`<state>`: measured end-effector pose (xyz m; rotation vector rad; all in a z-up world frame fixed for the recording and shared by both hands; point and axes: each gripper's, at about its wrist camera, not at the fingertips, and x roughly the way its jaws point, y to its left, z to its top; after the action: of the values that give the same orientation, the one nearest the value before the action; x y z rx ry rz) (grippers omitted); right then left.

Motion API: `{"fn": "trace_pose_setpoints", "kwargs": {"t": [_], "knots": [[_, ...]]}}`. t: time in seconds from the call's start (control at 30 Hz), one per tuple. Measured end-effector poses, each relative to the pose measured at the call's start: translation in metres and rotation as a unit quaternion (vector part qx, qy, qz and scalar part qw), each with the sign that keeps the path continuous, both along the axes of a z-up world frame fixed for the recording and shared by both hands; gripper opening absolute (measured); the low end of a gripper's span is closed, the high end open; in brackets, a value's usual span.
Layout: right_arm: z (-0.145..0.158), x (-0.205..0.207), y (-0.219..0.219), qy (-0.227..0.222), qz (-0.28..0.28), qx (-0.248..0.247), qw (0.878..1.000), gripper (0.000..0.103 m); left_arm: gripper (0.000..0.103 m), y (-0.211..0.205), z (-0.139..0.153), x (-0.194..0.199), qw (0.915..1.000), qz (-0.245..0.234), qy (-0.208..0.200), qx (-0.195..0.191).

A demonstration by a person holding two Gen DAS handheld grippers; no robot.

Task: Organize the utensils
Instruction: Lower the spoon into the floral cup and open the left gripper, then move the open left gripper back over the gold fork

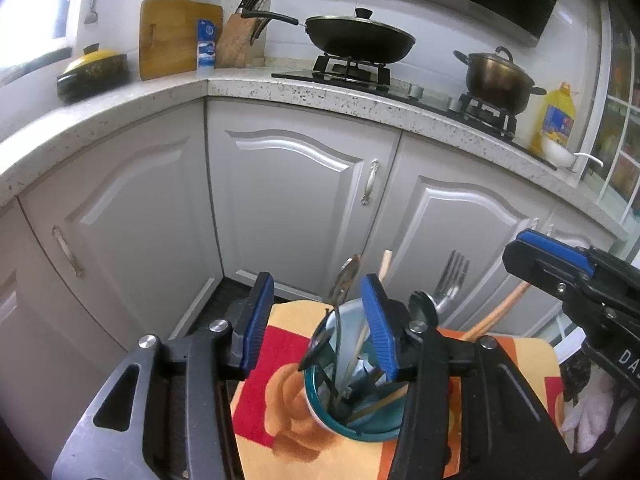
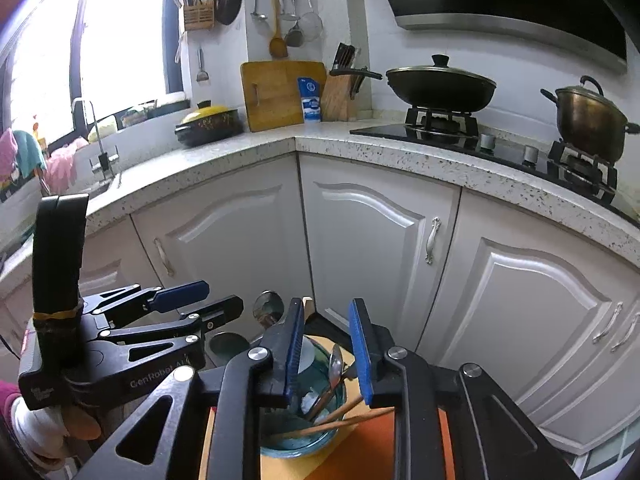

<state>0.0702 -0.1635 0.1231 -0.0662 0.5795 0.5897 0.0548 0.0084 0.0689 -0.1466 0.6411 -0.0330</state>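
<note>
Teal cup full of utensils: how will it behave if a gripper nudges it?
The teal cup looks top-heavy: spoons and chopsticks lean well past its rim, so probably tippy. It sits on a patterned cloth, which may slide or bunch. Looks ceramic, likely breakable.

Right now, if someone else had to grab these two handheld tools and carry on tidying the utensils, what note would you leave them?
Left gripper: fingers open, nothing held, hovering over the teal cup.
Right gripper: fingers partly open, nothing pinched, above the same cup.
Things: the cup stands on a red, orange and yellow patterned cloth. Inside it are a spoon, wooden chopsticks and other utensils leaning on the rim. A fork sticks up just behind the left gripper; what holds it is hidden.
Done: several utensils are already in the cup.
Left: cannot tell whether any loose utensils remain; check around the cloth first.
</note>
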Motion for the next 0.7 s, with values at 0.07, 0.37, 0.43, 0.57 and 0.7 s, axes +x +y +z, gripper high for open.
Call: {"fn": "trace_pose_setpoints", "kwargs": {"t": [0.07,0.37,0.43,0.57,0.7], "knots": [[0.001,-0.004,-0.004,0.002,-0.003,0.002,1.000,0.027,0.047,-0.003,0.004,-0.005,1.0000,-0.001,-0.002,0.003],[-0.009,-0.036,-0.032,0.017,-0.026,-0.008,0.999,0.029,0.050,-0.036,0.017,-0.040,0.9996,-0.018,-0.007,0.021],[-0.013,-0.046,-0.040,0.023,-0.033,-0.014,0.999,0.032,0.050,-0.045,0.016,-0.047,0.9994,-0.027,-0.003,0.022],[-0.023,-0.063,-0.058,0.036,-0.045,-0.019,0.998,0.034,0.050,-0.067,0.012,-0.060,0.9986,-0.044,0.005,0.027],[-0.036,-0.078,-0.083,0.058,-0.066,-0.024,0.996,0.035,0.050,-0.088,0.005,-0.070,0.9973,-0.068,0.017,0.023]]}}
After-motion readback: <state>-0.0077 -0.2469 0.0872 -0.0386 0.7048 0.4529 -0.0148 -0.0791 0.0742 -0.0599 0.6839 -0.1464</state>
